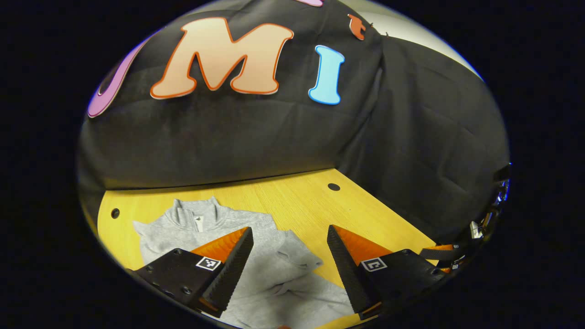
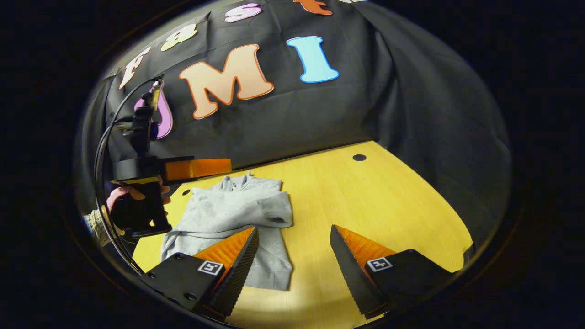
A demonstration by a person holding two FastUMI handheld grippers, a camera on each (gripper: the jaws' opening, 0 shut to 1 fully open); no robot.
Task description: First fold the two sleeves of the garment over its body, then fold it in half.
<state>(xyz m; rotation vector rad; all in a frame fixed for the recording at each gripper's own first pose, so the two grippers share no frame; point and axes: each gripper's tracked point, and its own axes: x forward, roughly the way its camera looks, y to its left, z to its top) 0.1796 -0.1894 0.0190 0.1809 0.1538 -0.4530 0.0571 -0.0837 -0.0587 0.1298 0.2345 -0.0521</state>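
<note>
The left gripper gapes wide right over the grey sweatshirt, sleeves folded in, collar far. The right gripper, wide too, waits beside it on the table.

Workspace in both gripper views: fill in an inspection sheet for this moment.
Surface: wooden table with small round holes.
Job's things: grey sweatshirt lying flat, collar toward the wall, both sleeves folded over its body; not yet folded in half.
Clutter: nothing seen.
Grippers: left gripper open above the sweatshirt; right gripper open over its edge.
Cables: black cable looping off the left gripper.
Surroundings: black cloth wall.
</note>
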